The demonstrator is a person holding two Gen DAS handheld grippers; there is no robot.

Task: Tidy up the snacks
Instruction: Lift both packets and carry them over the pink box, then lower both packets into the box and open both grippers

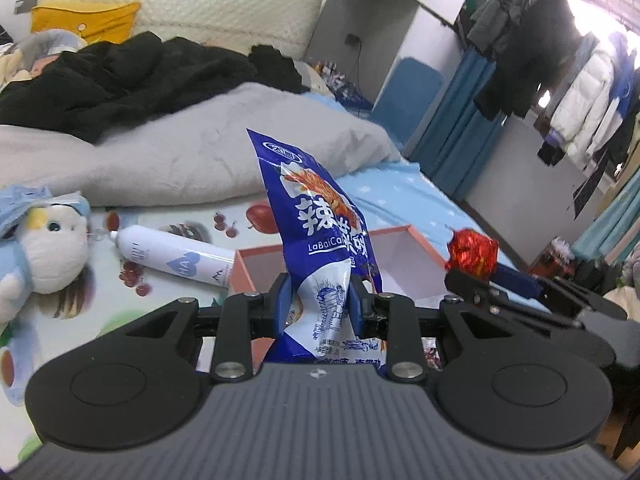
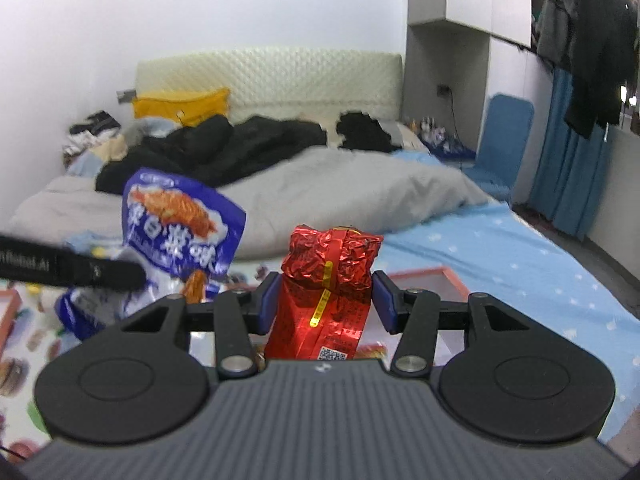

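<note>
Between left tongs (image 1: 320, 300): blue snack bag (image 1: 316, 216)

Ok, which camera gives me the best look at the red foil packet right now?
The right wrist view: the red foil packet stands upright in mid-frame between the right gripper's blue pads, label and code visible. The left wrist view shows only its crumpled top at the right, above the gripper holding it.
</note>
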